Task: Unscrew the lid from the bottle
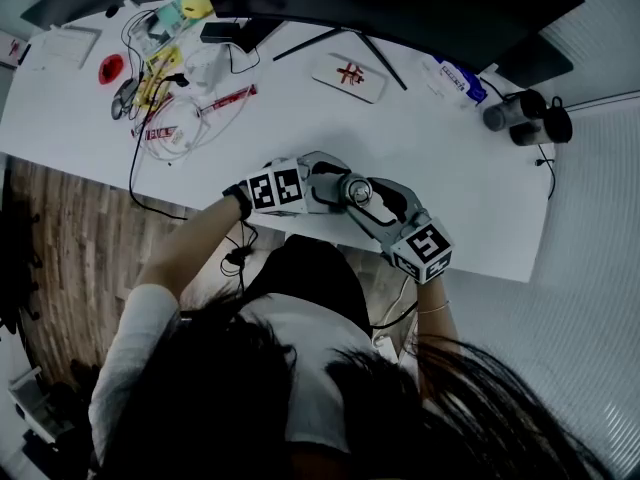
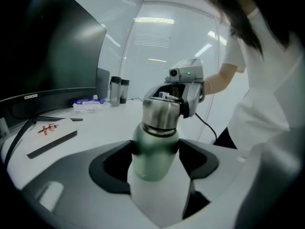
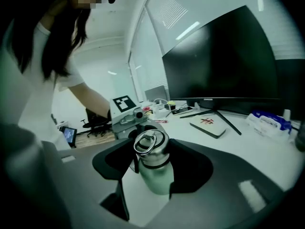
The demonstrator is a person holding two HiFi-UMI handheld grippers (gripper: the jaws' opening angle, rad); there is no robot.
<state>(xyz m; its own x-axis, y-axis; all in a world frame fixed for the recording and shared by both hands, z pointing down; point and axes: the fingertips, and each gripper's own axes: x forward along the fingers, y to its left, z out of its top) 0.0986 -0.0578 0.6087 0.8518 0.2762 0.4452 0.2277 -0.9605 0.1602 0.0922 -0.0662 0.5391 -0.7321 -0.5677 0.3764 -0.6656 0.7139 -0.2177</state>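
Note:
A green metal bottle [image 2: 155, 151] with a steel lid [image 2: 162, 111] stands near the white table's front edge [image 1: 480, 253]. My left gripper [image 2: 155, 162] is shut on the green body, both dark pads pressed to its sides. The right gripper [image 3: 151, 163] reaches in from the opposite side, and its pads sit against the lid [image 3: 151, 147], whose ring handle faces up. From the head view, the two grippers meet at the lid [image 1: 355, 190], left gripper [image 1: 325, 184] on the left, right gripper [image 1: 372, 204] on the right.
A monitor on a stand [image 1: 340, 8] spans the back of the table. A flat white pad with a red mark [image 1: 348, 76] lies in front of it. Cables and small items [image 1: 170, 98] clutter the left; two dark cylinders [image 1: 525, 116] and a blue packet [image 1: 460, 78] sit right.

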